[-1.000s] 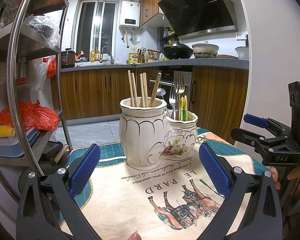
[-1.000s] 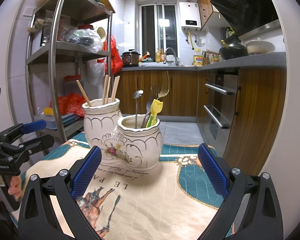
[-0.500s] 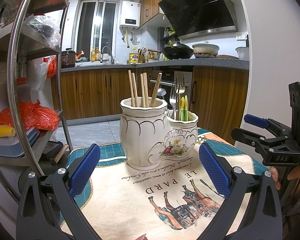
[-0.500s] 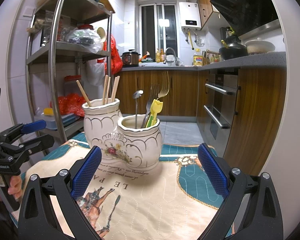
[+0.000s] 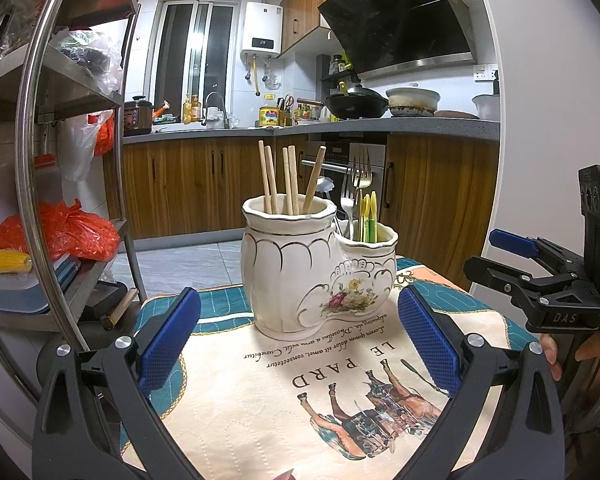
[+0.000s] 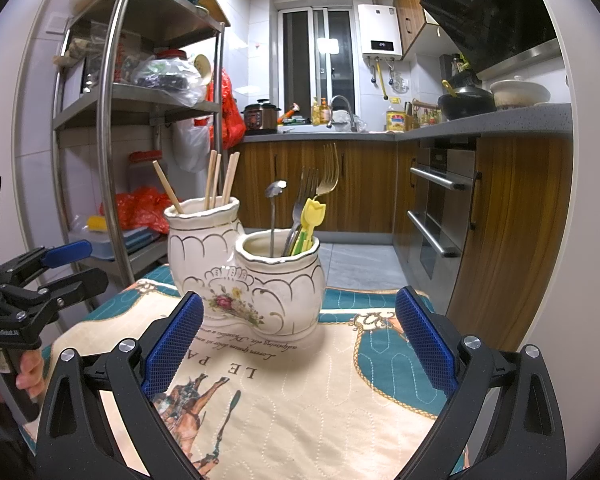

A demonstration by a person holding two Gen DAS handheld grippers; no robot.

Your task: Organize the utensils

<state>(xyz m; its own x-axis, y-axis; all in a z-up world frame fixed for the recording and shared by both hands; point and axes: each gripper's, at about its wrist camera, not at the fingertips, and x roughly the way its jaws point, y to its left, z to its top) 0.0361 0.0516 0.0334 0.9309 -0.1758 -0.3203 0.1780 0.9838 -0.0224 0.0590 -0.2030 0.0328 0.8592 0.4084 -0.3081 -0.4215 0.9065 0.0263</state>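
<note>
A white ceramic double holder (image 5: 300, 272) (image 6: 244, 280) with gold trim and a flower motif stands on the printed table mat (image 5: 284, 396) (image 6: 300, 392). Its taller pot holds several wooden chopsticks (image 5: 288, 180) (image 6: 220, 180). The lower pot holds metal forks (image 5: 358, 184) (image 6: 320, 184), a spoon (image 6: 275, 190) and yellow-green plastic picks (image 5: 369, 216) (image 6: 310, 220). My left gripper (image 5: 298, 340) is open in front of the holder, nothing between its blue pads. My right gripper (image 6: 298, 340) is open too, also empty, facing the holder from the other side.
A steel shelf rack (image 5: 32, 160) (image 6: 112, 128) with bags and boxes stands close beside the table. Wooden cabinets, an oven (image 6: 440, 208) and a worktop with pots run behind. A white wall (image 5: 548, 100) lies to the right. A hand (image 5: 580, 354) holds the other gripper.
</note>
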